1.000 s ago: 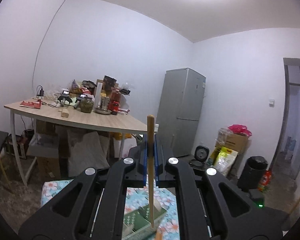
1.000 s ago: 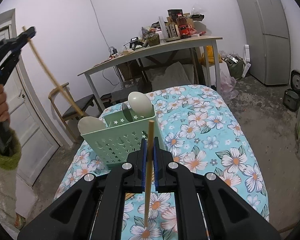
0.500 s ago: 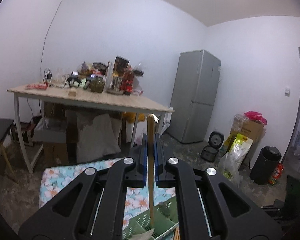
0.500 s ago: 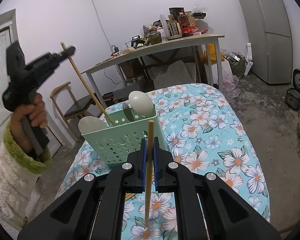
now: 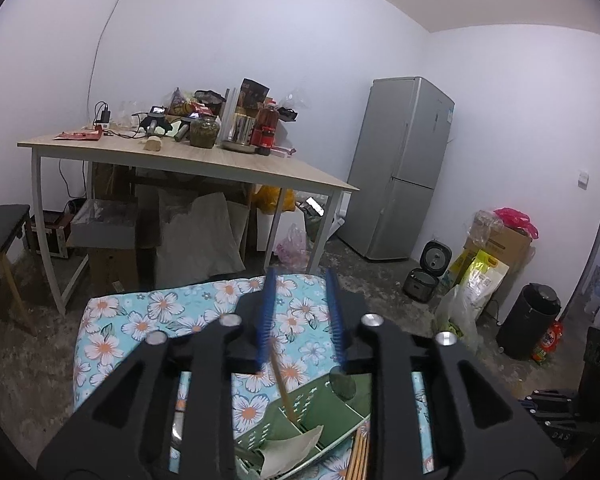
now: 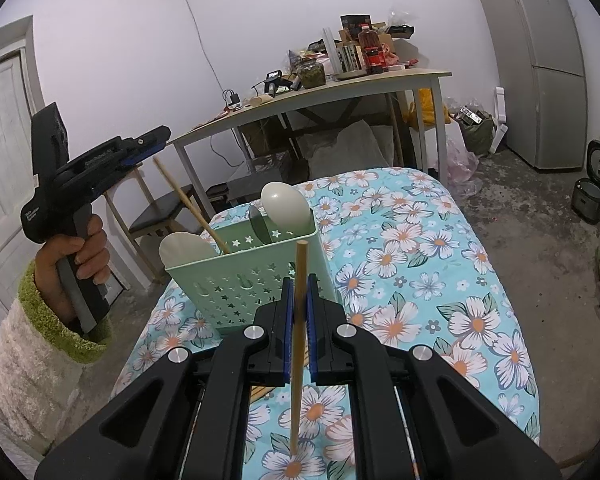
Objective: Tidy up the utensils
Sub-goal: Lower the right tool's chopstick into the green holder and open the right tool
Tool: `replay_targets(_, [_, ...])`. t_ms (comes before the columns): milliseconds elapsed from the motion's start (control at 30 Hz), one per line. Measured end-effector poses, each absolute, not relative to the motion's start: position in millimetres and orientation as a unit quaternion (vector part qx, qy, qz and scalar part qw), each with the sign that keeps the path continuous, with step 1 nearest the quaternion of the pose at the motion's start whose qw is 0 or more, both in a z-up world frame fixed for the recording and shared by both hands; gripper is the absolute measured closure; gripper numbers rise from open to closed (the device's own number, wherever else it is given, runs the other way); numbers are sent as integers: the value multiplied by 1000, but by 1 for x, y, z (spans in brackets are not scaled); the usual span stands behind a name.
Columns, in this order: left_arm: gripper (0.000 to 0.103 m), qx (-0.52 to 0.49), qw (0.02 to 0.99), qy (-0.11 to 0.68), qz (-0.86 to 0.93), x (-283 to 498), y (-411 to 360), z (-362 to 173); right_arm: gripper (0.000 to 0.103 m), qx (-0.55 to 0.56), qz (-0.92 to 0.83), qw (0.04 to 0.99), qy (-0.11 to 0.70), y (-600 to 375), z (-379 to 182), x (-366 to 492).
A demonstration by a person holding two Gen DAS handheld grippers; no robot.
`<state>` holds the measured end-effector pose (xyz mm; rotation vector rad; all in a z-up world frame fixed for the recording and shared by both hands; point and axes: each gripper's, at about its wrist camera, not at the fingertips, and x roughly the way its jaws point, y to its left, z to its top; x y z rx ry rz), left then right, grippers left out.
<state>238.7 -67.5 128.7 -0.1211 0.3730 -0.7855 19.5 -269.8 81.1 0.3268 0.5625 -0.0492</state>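
Sorting chopsticks into the green caddy (image 6: pixel 256 276) is the step judged to be in hand. One wooden chopstick (image 6: pixel 192 204) has been dropped into a rear compartment, where it leans toward ten o'clock against the rim, beside a pale spoon (image 6: pixel 184 246). A second spoon (image 6: pixel 286 206) and a dark utensil are stood in the compartment at one o'clock of it. The left gripper (image 5: pixel 300 316) is seen with its blue pads well apart and nothing between them; in the left wrist view the leaning stick passes below the gap, apparently untouched. In the right wrist view the same gripper is held up at nine o'clock, above the stick's free end.

The right gripper (image 6: pixel 300 312) is clenched on a second chopstick (image 6: pixel 299 340), held upright, its lower tip over the floral cloth (image 6: pixel 440 264) and its top at the height of the caddy's front wall. More sticks lie on the cloth under the gripper.

Next, the held stick would probably need to be lifted above the front wall, carried toward twelve o'clock over the same compartment, lowered tip first, and released. Care is called for so that the light caddy is not nudged.
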Motion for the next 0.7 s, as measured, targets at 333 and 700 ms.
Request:
replay_targets(333, [68, -79, 907, 162, -380, 217, -46, 144, 97, 158, -22, 951, 264, -269, 92, 13])
replay_targets(700, [52, -77, 897, 185, -395, 177, -9, 138, 97, 121, -4, 972, 203, -265, 149, 14])
